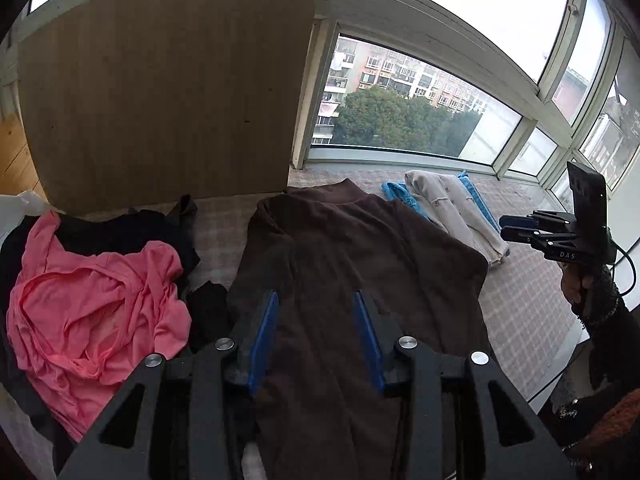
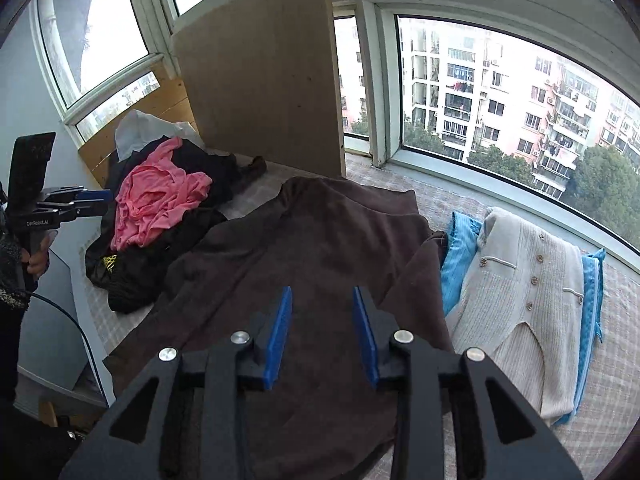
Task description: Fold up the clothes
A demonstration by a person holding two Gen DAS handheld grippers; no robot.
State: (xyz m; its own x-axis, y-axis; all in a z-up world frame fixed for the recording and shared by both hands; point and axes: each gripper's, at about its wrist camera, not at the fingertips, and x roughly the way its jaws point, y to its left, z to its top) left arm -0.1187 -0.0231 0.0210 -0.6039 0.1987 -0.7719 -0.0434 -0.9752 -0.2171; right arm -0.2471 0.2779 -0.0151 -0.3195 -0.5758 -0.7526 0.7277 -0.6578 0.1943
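Left wrist view: the left gripper point(image 1: 316, 300) hangs with fingers apart and empty over the brown garment point(image 1: 360, 264), spread mid-ledge on the checked window ledge point(image 1: 520, 300). A pink top point(image 1: 96, 300) lies leftward.

Right wrist view: the right gripper point(image 2: 322, 296), fingers apart and empty, hovers above the same brown garment point(image 2: 320, 232); a cream cardigan point(image 2: 528, 292) lies folded toward the ledge's right end.

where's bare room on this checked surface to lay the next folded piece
Bare checked cover lies right of the folded cream cardigan on its blue garment, and behind them along the window sill. A narrow strip separates the brown garment from the pink top and black clothes; that left end is crowded.
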